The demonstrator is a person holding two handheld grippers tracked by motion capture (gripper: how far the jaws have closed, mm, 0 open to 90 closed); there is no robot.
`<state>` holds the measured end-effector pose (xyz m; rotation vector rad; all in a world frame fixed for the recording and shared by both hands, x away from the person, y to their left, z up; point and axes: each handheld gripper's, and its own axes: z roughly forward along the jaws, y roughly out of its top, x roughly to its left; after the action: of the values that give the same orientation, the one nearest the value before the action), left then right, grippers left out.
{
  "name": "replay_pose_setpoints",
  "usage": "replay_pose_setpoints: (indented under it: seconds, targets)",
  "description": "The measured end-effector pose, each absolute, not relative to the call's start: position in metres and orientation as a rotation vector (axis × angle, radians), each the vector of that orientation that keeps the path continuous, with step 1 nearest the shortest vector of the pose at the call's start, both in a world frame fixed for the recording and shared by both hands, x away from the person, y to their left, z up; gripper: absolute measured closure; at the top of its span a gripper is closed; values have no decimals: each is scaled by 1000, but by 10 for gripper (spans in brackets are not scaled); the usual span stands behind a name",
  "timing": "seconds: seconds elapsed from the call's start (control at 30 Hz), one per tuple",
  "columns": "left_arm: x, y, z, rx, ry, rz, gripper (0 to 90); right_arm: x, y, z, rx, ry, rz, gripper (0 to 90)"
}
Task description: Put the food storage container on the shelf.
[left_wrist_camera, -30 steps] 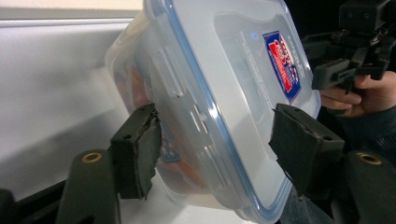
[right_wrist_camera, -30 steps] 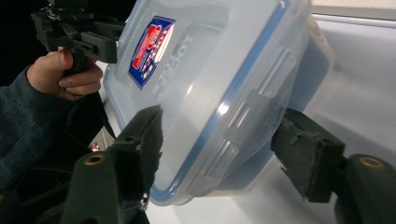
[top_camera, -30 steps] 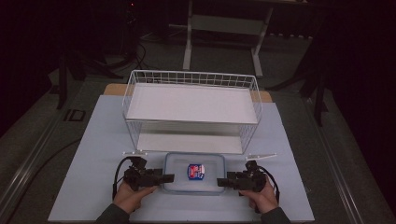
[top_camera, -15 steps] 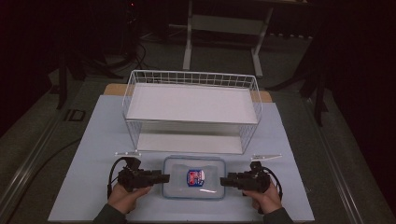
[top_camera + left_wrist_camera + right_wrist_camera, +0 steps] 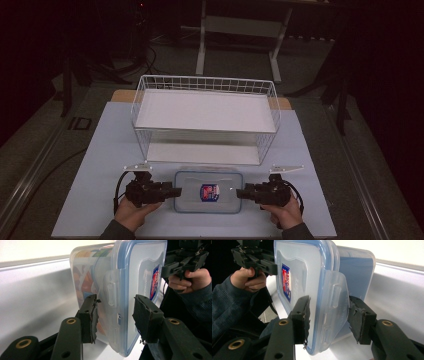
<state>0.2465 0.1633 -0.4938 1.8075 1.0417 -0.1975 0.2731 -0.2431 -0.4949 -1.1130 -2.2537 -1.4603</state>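
On white table (image 5: 100,165), wire basket (image 5: 205,117), dark room

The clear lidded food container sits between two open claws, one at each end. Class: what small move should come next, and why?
Probably close both claws on the container's end latches. The left claw and right claw each straddle a latch tab with open jaws, pads not yet gripping. The container rests on the table in front of the wire basket, so a two-ended grip would seem to come before any lift.
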Motion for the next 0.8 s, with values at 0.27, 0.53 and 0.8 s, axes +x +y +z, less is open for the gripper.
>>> replay_pose_setpoints:
  seconds: [0.27,0.53,0.8]
  targets:
    - [244,163,-487,1808,1015,-148,546,271,-243,-488,-1092,-2283,-1506,537]
    - [239,161,-477,1806,976,-84,545,267,-242,-476,-1068,-2335,-1556,533]
    - [232,161,-462,1801,930,-9,545,262,-242,-462,-1023,-2377,-1618,533]
